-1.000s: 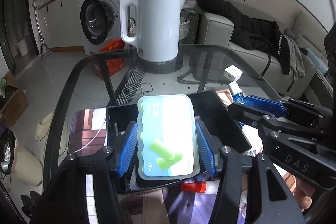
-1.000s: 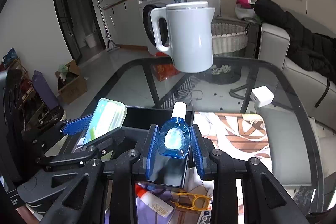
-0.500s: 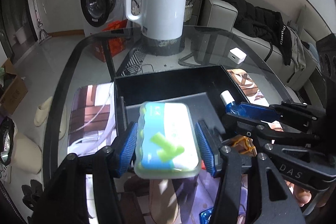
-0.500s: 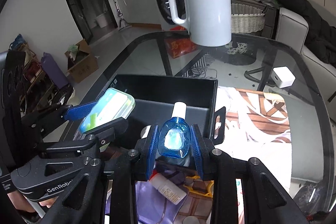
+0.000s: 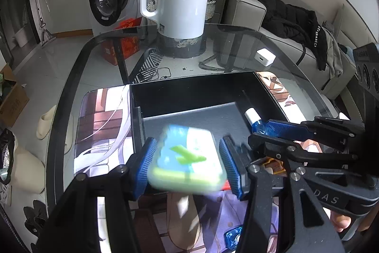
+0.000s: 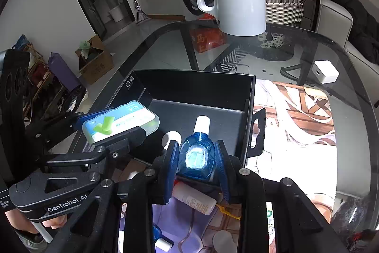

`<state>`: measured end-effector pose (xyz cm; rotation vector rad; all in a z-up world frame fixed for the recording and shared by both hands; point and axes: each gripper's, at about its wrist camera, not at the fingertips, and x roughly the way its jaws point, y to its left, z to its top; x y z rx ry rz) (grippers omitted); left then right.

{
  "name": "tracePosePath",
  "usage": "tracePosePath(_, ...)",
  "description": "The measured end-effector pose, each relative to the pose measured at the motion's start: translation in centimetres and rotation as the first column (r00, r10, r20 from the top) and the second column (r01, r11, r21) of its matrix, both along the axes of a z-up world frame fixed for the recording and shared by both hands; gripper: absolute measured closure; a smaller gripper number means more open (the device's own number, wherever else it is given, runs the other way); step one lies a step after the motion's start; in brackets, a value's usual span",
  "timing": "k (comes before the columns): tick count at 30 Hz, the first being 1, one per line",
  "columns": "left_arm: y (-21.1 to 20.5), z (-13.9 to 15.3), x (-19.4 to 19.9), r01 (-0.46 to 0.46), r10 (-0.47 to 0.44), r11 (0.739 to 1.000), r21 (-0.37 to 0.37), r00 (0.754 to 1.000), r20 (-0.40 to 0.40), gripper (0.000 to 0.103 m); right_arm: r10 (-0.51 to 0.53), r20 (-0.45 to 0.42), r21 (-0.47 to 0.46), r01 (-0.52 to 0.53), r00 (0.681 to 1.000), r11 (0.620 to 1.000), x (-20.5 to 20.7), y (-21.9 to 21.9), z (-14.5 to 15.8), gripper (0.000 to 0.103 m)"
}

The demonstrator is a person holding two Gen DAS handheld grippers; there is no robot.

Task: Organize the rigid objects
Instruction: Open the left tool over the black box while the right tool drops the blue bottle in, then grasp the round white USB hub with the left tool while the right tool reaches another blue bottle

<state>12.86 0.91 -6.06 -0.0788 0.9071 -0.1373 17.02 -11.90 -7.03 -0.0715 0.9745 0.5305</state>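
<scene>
Over black tray (image 6: 250, 96) near edge: left gripper (image 5: 187, 163) fingers clamp case (image 5: 187, 158); right gripper (image 6: 195, 158) fingers clamp bottle (image 6: 196, 153).

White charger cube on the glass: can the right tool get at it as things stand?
Probably not yet. The right tool is shut on the blue bottle. The path to the charger cube looks free otherwise.
</scene>
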Motion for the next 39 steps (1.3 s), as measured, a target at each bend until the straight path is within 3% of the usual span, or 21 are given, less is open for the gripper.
tracePosePath(8,0.0,0.3,-0.3,-0.002,0.001,1.0,0.022,1.0,0.028,0.047,0.003,-0.005,0.02,-0.002,1.0,1.0,0.1,-0.2,-0.1,0.07)
tracePosePath(13,0.4,0.8,-0.5,-0.019,0.018,1.0,0.013,0.998,0.053,0.035,0.004,-0.005,0.045,-0.004,1.0,0.999,0.1,-0.5,0.0,0.067)
tracePosePath(18,0.7,1.6,-1.0,-0.02,0.02,1.0,-0.004,0.997,0.079,0.032,-0.026,0.046,0.076,0.022,0.999,0.997,-0.5,-1.4,1.1,0.054)
tracePosePath(31,0.0,5.1,-4.6,0.022,-0.019,1.0,-0.014,0.98,0.196,0.03,0.0,0.19,0.113,-0.022,0.982,0.993,-4.0,-3.2,5.3,0.05)
tracePosePath(39,-0.1,5.2,-6.9,0.064,-0.063,0.998,0.001,0.98,0.188,0.026,0.054,0.163,0.103,-0.071,0.985,0.992,-5.4,-3.8,5.2,0.046)
